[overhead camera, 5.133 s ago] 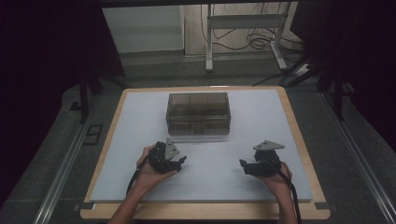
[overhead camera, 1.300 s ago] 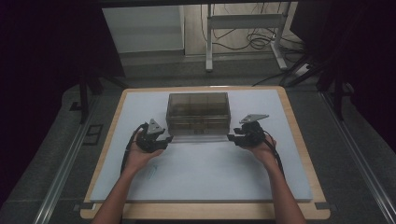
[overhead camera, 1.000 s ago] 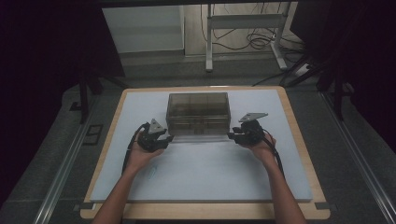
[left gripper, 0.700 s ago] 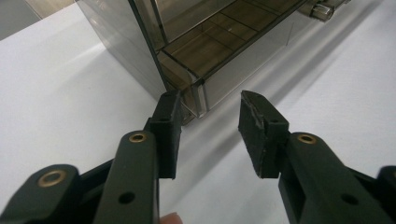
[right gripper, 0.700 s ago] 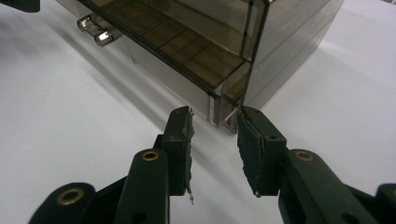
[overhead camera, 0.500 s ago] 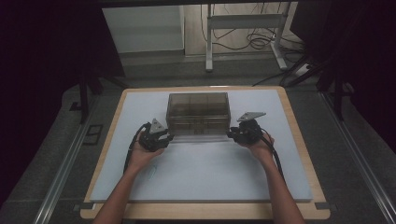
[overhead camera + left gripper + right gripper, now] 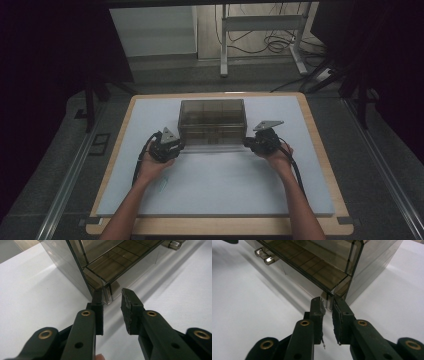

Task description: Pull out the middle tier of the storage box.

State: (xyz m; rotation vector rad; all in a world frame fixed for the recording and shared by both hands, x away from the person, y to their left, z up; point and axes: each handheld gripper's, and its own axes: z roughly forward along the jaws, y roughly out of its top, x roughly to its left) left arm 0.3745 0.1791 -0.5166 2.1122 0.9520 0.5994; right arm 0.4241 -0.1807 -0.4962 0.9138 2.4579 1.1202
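Smoky plastic box (image 7: pixel 212 121) between tools, left tool (image 7: pixel 167 147), right tool (image 7: pixel 261 142) at its front corners

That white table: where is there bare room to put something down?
Bare mat lies between the forearms, and left and right of the smoky plastic box. The box's front corners are crowded: the left gripper and right gripper sit there.

Box (image 7: pixel 212 121) on mat (image 7: pixel 220 185), between grippers
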